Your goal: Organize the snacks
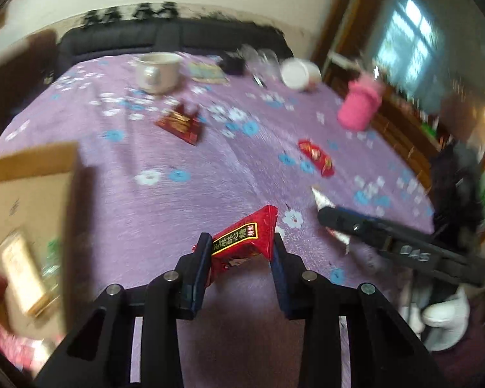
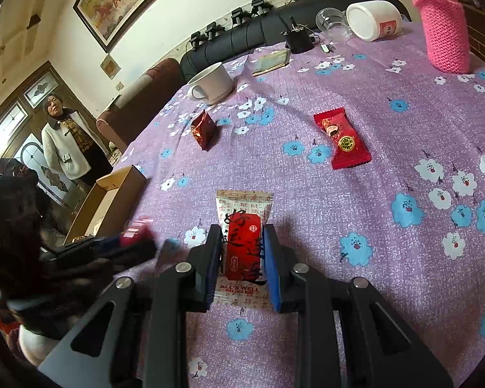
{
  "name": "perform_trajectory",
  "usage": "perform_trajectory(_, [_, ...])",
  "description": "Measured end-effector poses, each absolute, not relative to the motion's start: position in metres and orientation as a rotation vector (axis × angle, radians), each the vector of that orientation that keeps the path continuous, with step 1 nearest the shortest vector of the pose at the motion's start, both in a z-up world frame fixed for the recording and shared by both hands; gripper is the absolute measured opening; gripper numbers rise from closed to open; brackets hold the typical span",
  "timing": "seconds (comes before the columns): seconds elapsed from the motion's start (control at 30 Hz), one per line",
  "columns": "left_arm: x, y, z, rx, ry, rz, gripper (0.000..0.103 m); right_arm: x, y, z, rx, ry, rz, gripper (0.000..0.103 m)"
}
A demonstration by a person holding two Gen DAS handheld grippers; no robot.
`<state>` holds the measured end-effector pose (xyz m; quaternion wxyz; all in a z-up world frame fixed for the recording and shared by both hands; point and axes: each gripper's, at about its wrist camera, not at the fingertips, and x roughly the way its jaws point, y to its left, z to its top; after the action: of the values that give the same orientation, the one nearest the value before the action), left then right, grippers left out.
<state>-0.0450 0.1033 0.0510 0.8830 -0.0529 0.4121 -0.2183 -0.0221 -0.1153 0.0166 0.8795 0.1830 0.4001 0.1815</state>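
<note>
Up front in the left wrist view, the left gripper [image 1: 241,242] is holding a red candy packet [image 1: 242,241] between its two fingers, the pads pressing on either side and the packet tilting up to the right. No earlier look is at hand, so only the grip itself can be told. Ahead and to the right of it, the right gripper [image 1: 339,223] is reaching in from the right edge with a cream-and-red wrapper [image 1: 321,202] showing at its tip. Farther ahead a dark red packet [image 1: 179,124] is lying on the purple floral tablecloth [image 1: 177,194], and a bright red candy [image 1: 317,156] is lying off to the right. A cardboard box [image 1: 32,174] is sitting close on the left (much of this view is blurred). Beyond stand a white mug [image 1: 156,71], a tipped white jar [image 1: 299,71] and a pink knitted bottle sleeve [image 1: 360,105].

Next, in the right wrist view, the right gripper [image 2: 242,252] is closing narrowly on a cream-and-red wrapper [image 2: 244,242] lying flat on the tablecloth [image 2: 388,194], both pads against its sides. Ahead and right of it the bright red candy [image 2: 341,140] is resting; ahead and left, the dark red packet [image 2: 205,129]. To the left, the cardboard box [image 2: 113,194] is standing open, with the left gripper [image 2: 135,236] blurred just beside it. Two people [image 2: 68,142] are standing far left.
</note>
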Motion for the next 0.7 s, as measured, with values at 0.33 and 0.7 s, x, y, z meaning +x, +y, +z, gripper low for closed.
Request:
perform_trajectory(0.33, [-0.114,0.251,0.091,-0.382,0.686,-0.238,0.035,-0.033,-0.079,0.033,0.281,0.828,0.438,0.027])
perform_trajectory(0.7, [-0.098,0.317,0.069,-0.51,0.72,-0.102,0.035,-0.032,0.053,0.067,0.16,0.865,0.682,0.028])
